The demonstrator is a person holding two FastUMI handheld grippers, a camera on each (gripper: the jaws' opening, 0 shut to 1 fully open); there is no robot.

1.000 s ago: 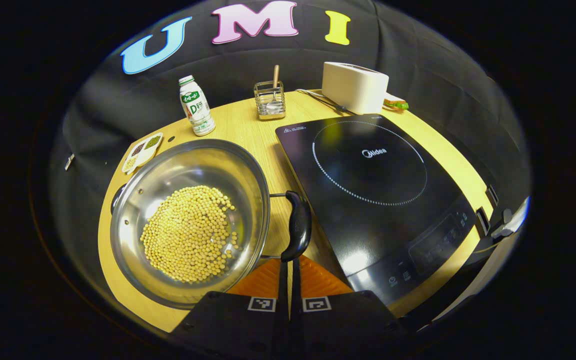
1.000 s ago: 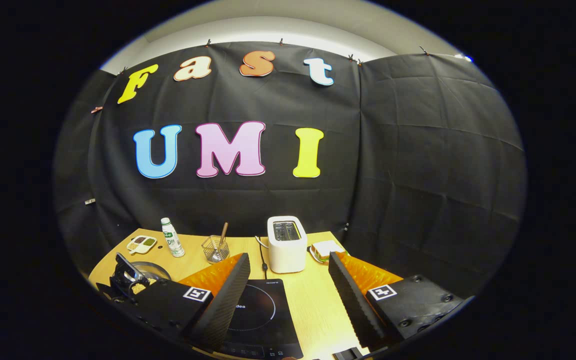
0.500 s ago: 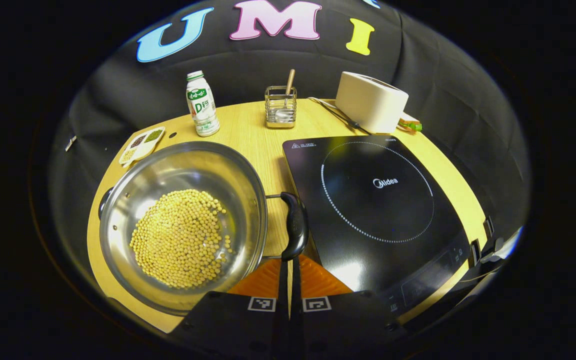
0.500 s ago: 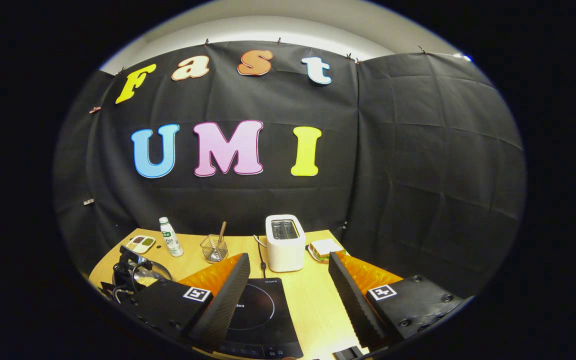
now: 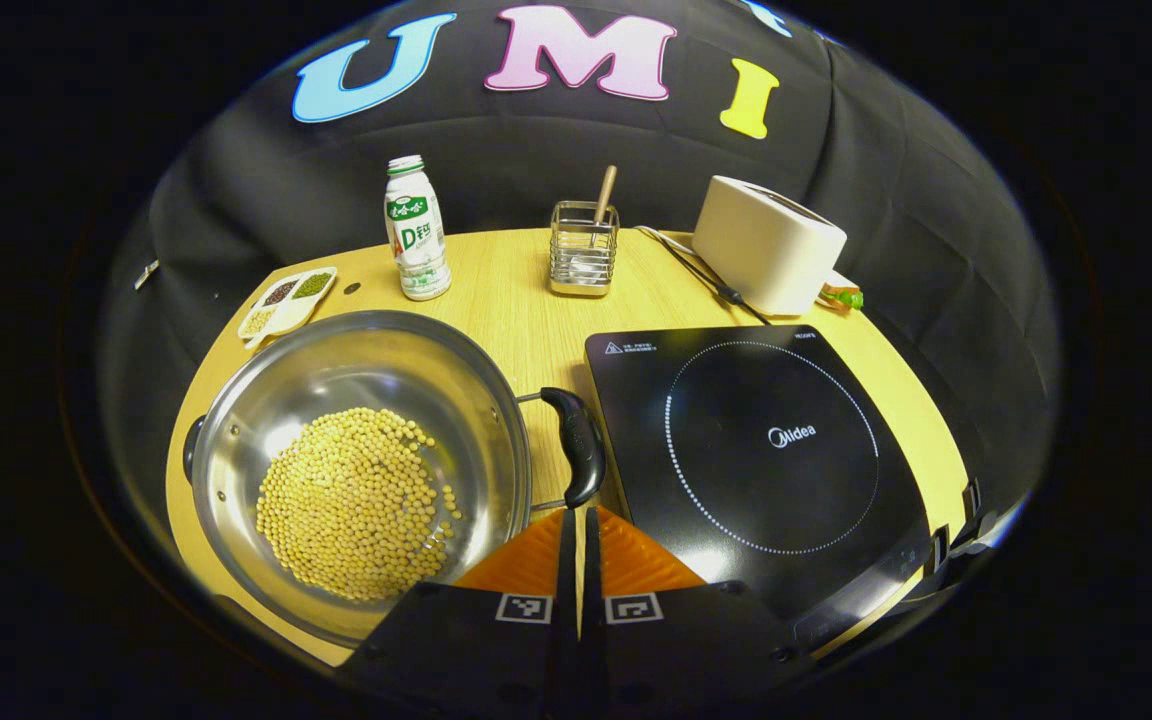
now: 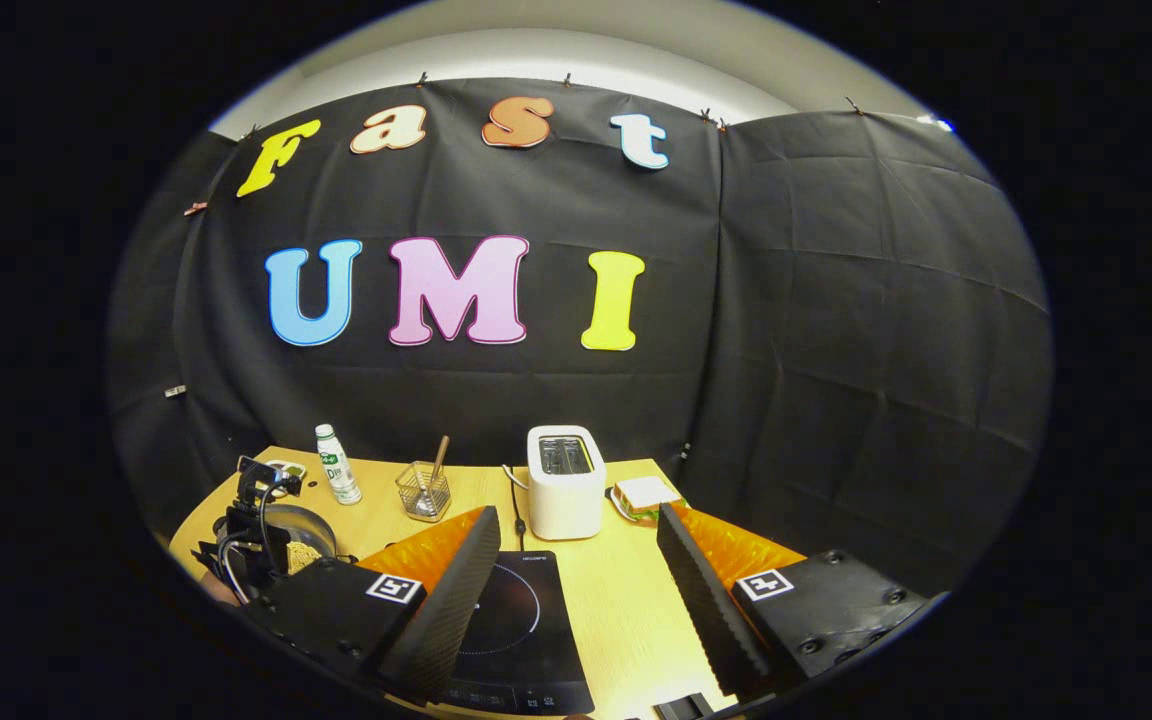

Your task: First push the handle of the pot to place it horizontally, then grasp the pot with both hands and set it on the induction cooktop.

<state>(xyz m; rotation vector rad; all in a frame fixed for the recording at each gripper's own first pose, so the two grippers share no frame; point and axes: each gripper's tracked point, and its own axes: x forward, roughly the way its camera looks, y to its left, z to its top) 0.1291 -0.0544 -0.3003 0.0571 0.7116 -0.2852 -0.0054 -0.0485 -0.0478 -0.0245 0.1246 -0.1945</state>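
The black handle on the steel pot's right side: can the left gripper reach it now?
Probably yes. The left gripper, fingers closed together, sits just below the black handle of the steel pot, with nothing between them.

Black cloth wall, wooden table

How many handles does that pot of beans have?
2: a black handle on the pot side nearest the cooktop, and another on the opposite rim, mostly hidden.

Bean-filled steel pot beside cooktop
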